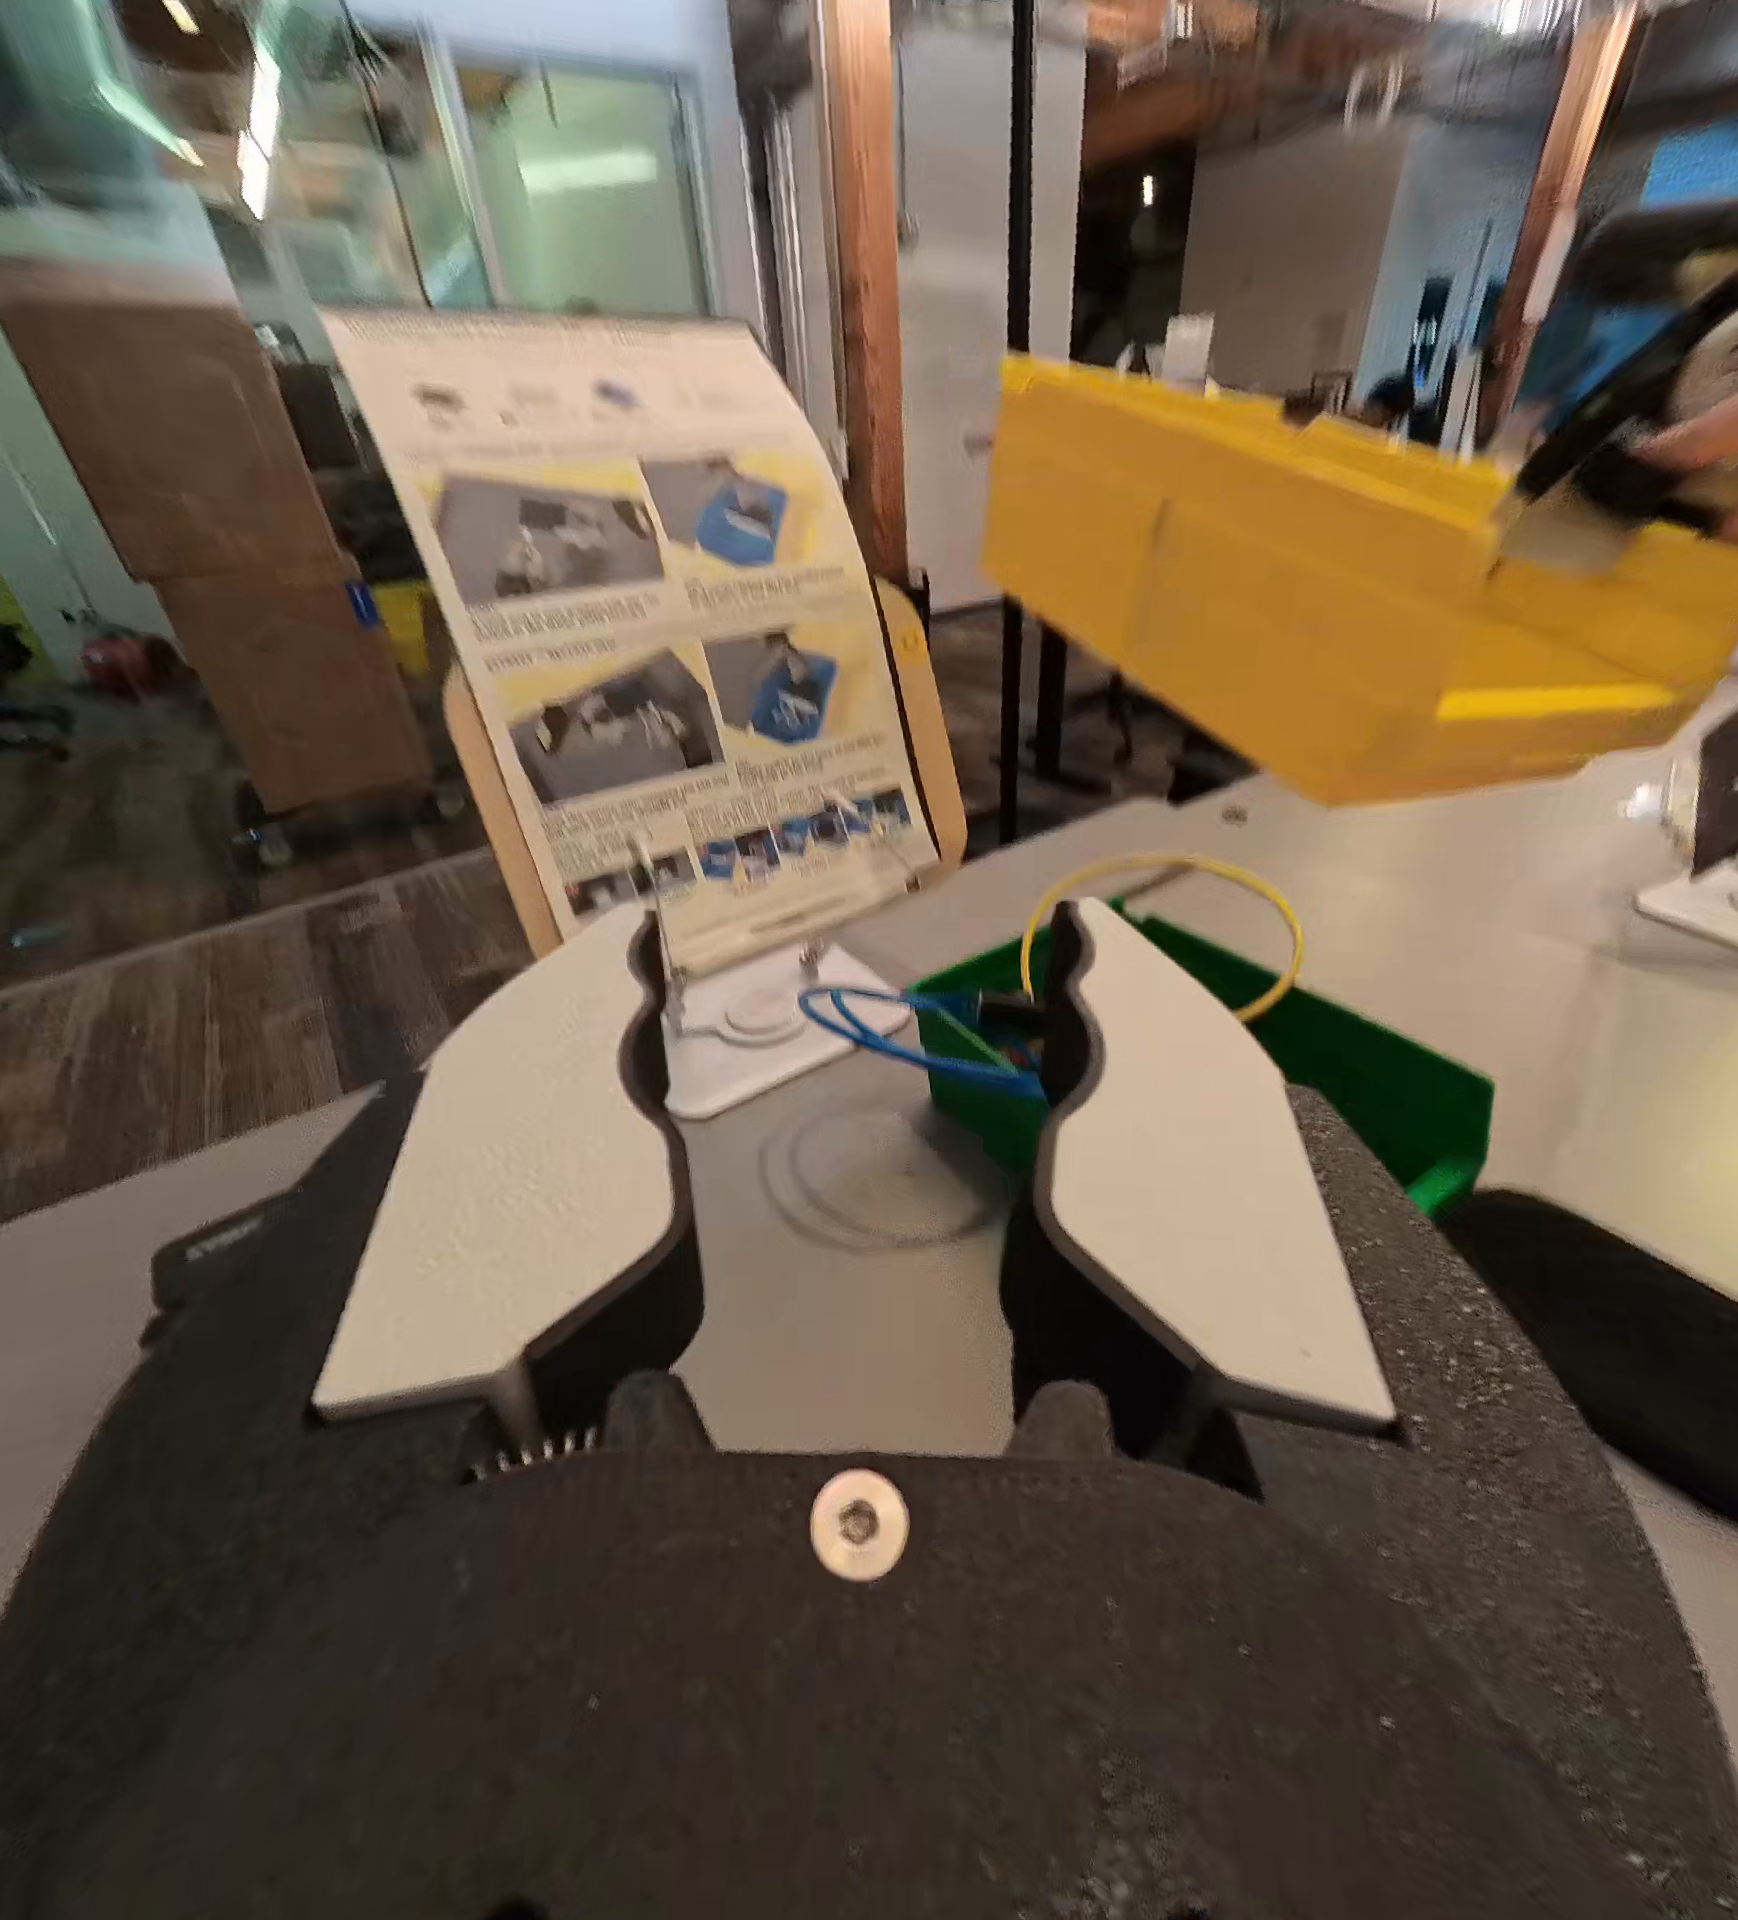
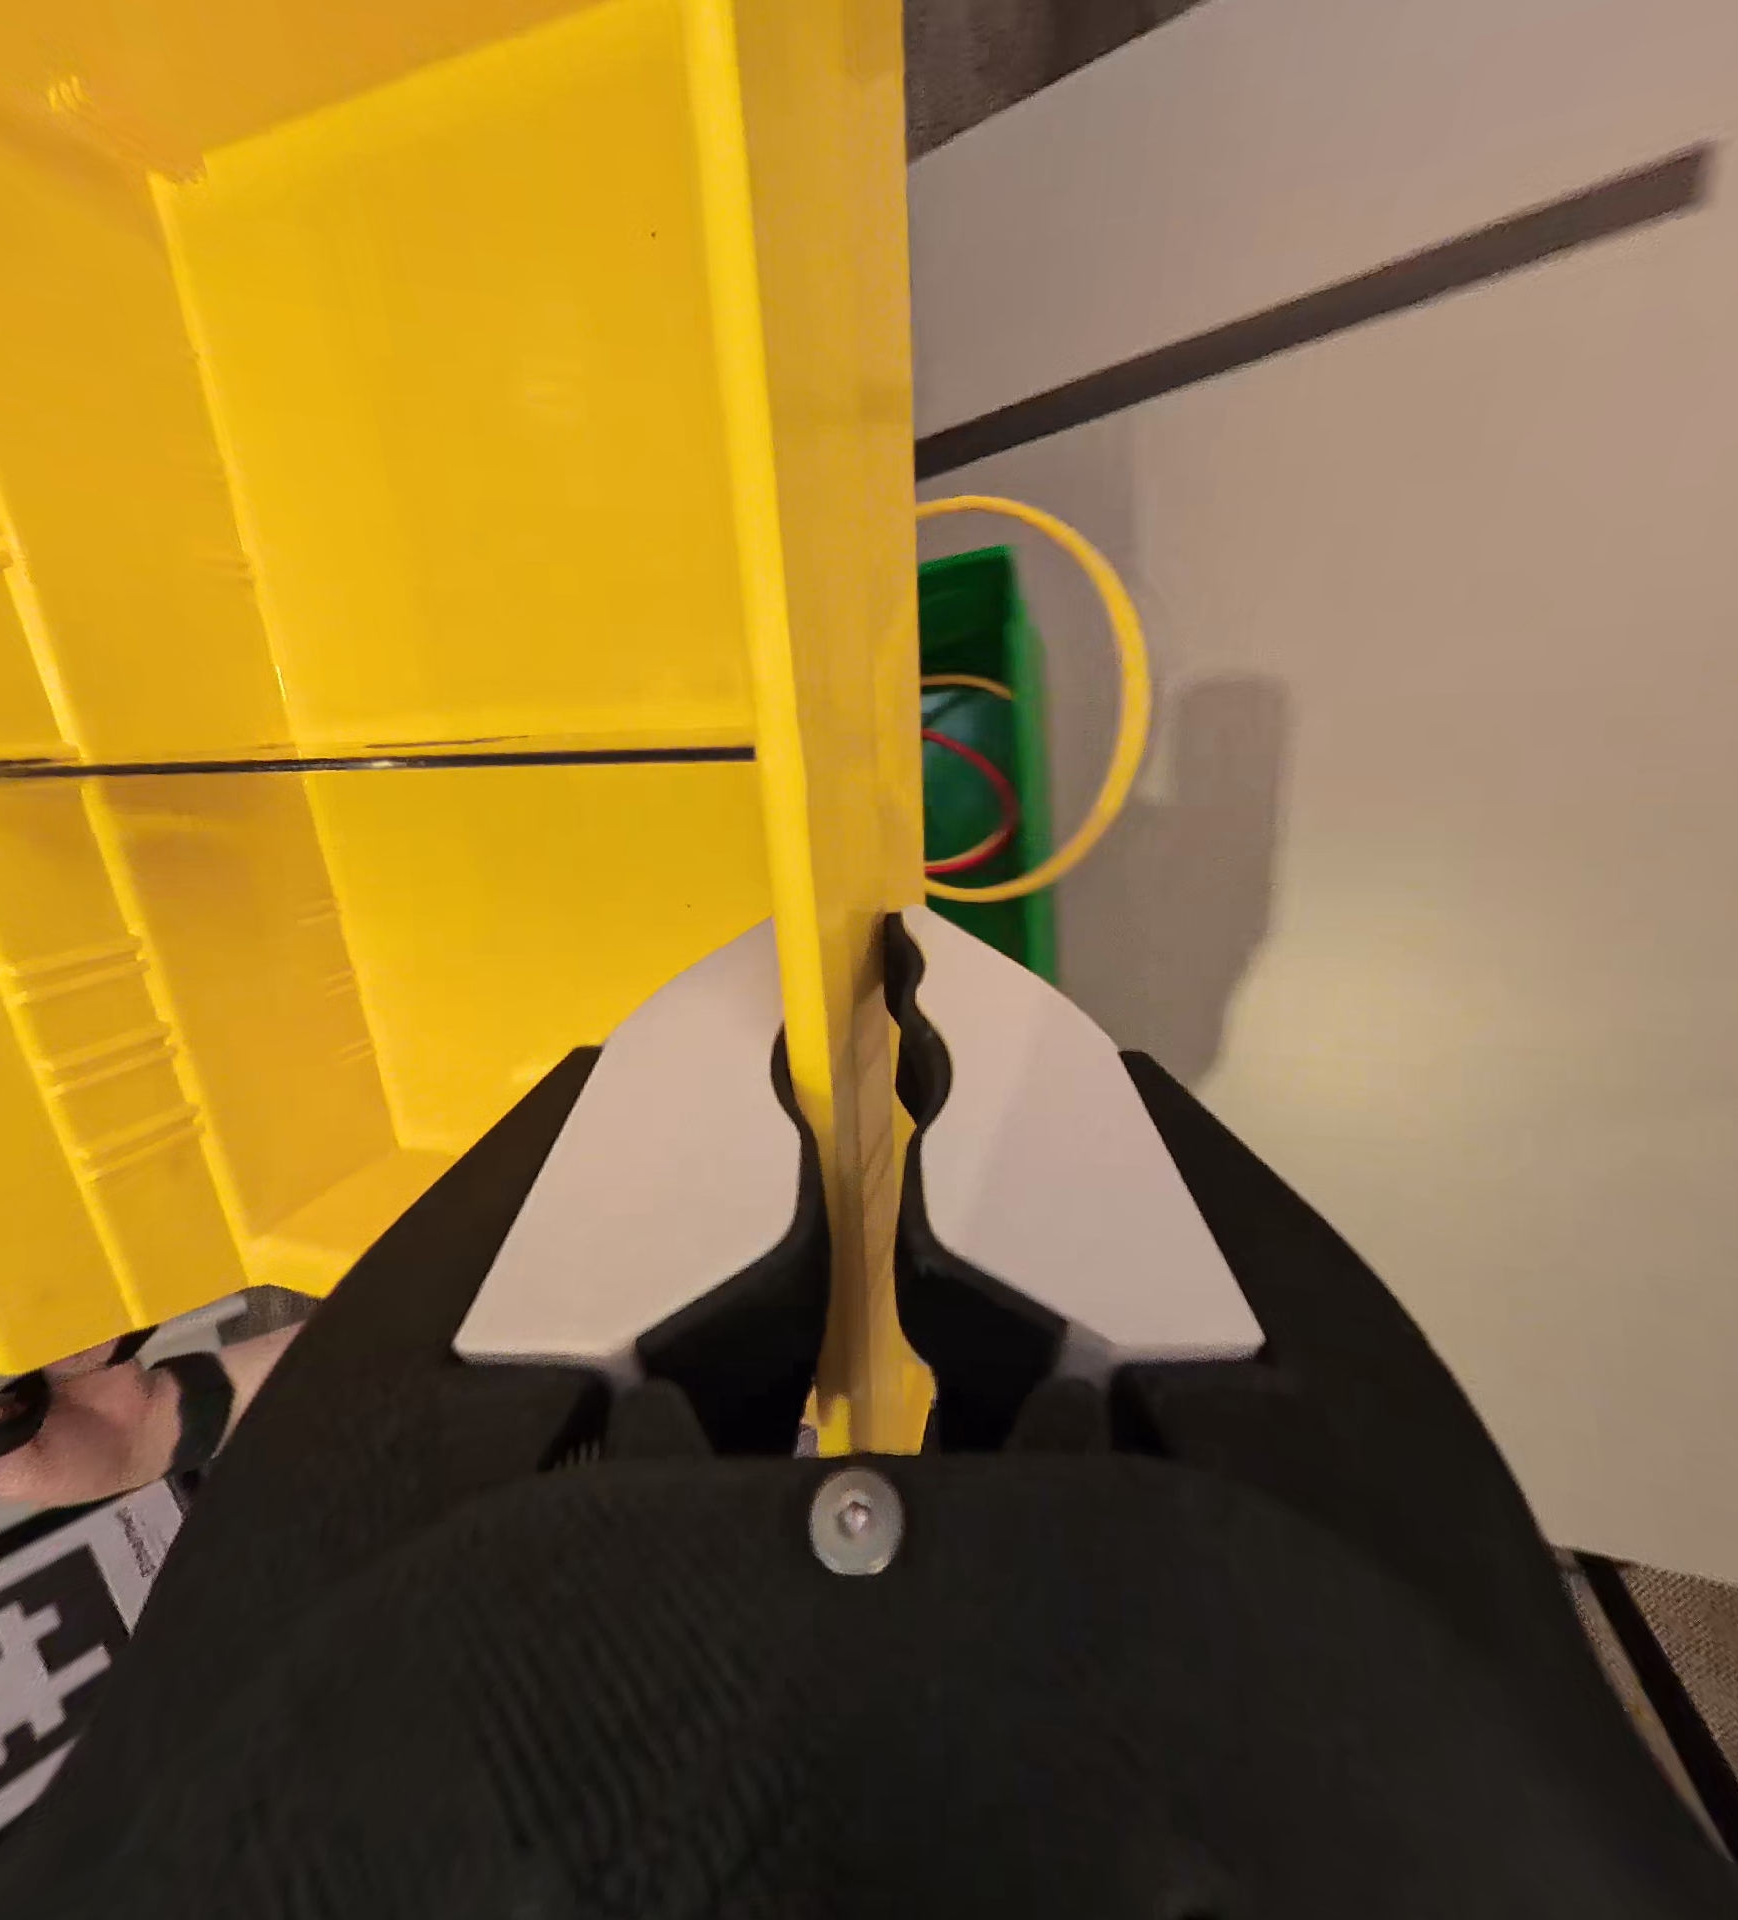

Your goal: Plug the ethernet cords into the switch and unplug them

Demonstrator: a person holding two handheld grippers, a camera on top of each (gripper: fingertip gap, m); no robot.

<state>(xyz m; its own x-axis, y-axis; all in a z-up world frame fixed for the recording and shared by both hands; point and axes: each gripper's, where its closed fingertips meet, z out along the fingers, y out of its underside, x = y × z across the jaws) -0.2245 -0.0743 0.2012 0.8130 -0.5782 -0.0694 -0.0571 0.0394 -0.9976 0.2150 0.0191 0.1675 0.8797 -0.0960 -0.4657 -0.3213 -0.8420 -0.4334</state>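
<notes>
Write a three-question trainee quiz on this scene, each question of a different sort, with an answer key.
1. True or false: the right gripper is shut on a wall of the yellow bin.
2. Multiple choice: the left gripper is A) open and empty, B) shut on the blue cord, C) shut on the green bin.
3. Fill in: the yellow cord loops up out of the ____ bin.

Key: 1 true; 2 A; 3 green.
</notes>
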